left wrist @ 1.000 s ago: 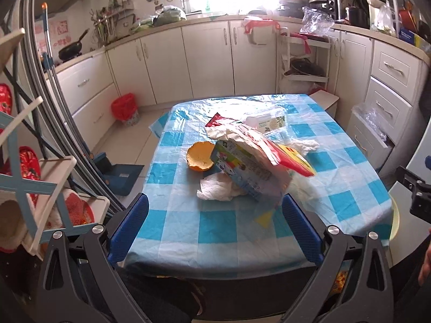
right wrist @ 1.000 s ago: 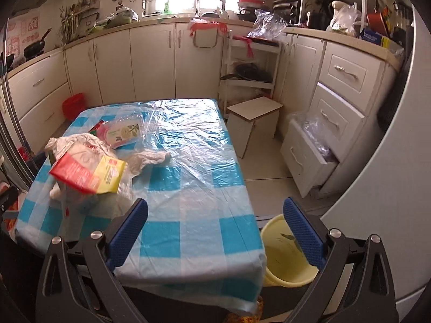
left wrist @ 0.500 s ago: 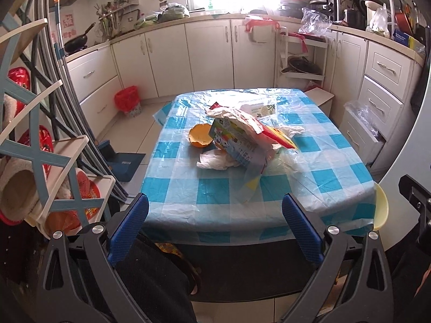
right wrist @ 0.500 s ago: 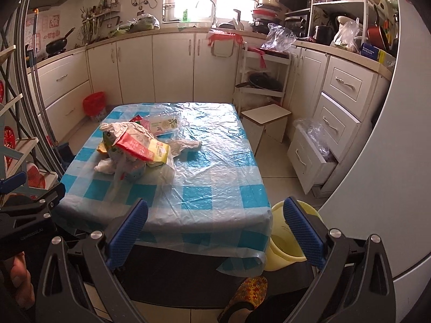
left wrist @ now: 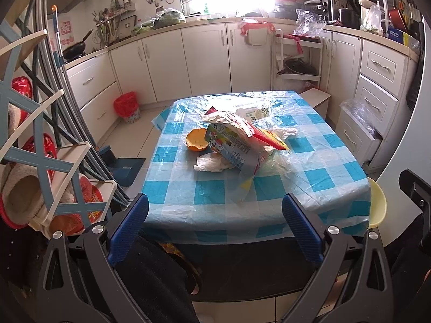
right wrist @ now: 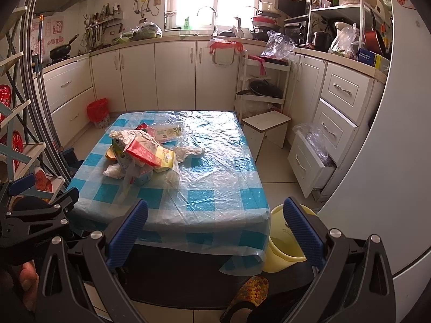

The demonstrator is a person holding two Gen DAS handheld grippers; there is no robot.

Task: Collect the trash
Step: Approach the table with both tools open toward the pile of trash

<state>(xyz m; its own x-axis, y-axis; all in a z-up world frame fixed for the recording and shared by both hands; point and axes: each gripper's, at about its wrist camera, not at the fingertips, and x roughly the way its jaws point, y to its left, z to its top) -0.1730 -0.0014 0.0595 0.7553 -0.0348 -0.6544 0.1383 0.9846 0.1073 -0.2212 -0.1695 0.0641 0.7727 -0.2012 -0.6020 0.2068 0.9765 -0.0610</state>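
At 12 o'clock on the worktop [left wrist: 309, 188] sits the trash pile [left wrist: 237, 145]: light, crinkly wrappers, soft tissue, 1 stiff carton; pinch a wrapper edge. Left gripper [left wrist: 215, 231] and right gripper [right wrist: 212, 231] hang short of it, fingers spread, empty.

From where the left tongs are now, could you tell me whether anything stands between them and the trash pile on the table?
Nothing visible does. The left tongs are open and held back from the table's near edge, and only bare checked tablecloth lies between them and the trash pile.
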